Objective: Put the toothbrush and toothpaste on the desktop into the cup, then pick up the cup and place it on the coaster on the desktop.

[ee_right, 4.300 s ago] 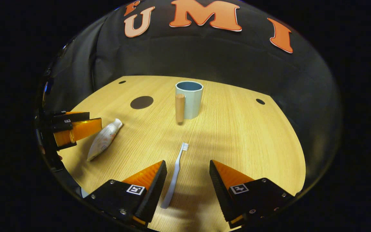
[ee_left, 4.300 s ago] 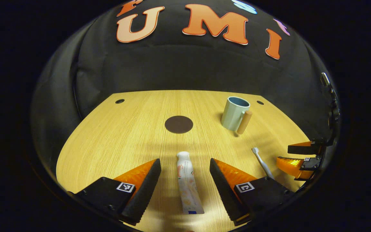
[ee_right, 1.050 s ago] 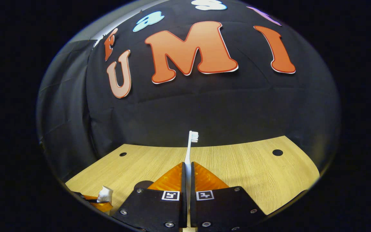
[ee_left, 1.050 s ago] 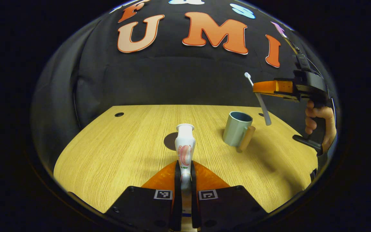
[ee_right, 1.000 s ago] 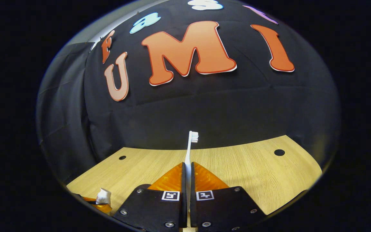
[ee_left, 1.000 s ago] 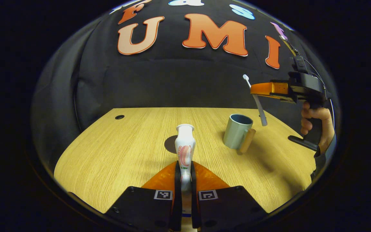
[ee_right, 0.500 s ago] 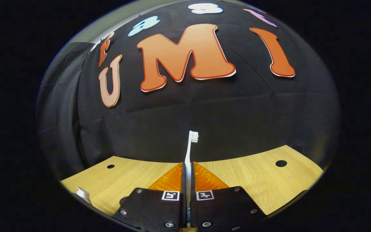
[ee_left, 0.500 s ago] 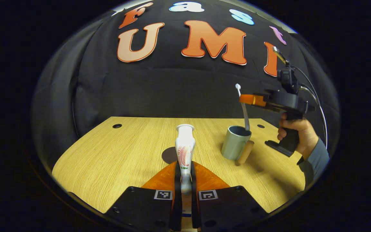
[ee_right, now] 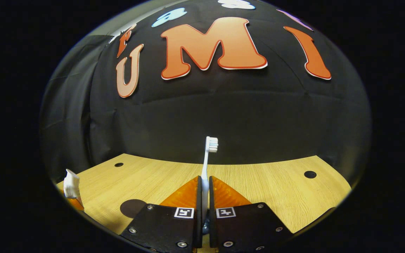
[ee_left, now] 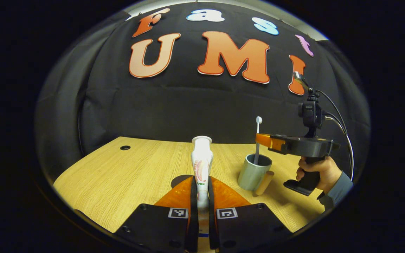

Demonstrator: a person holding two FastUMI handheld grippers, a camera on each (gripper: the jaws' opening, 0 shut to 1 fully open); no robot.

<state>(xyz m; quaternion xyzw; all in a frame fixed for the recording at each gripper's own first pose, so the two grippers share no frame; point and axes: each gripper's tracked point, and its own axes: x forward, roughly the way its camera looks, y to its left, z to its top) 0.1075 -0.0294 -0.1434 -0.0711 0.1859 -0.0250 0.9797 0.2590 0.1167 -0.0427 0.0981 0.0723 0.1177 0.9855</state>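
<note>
Left gripper view: our left gripper (ee_left: 202,196) clamps the toothpaste (ee_left: 201,160) upright above the bench (ee_left: 118,179). Our right gripper (ee_right: 205,196) pinches the toothbrush (ee_right: 207,158), its lower end inside the cup (ee_left: 253,174).

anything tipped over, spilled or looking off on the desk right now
Nothing stands out. The cup stands upright with the toothbrush lowered into it by the right tool; the left tool holds the toothpaste upright.
</note>
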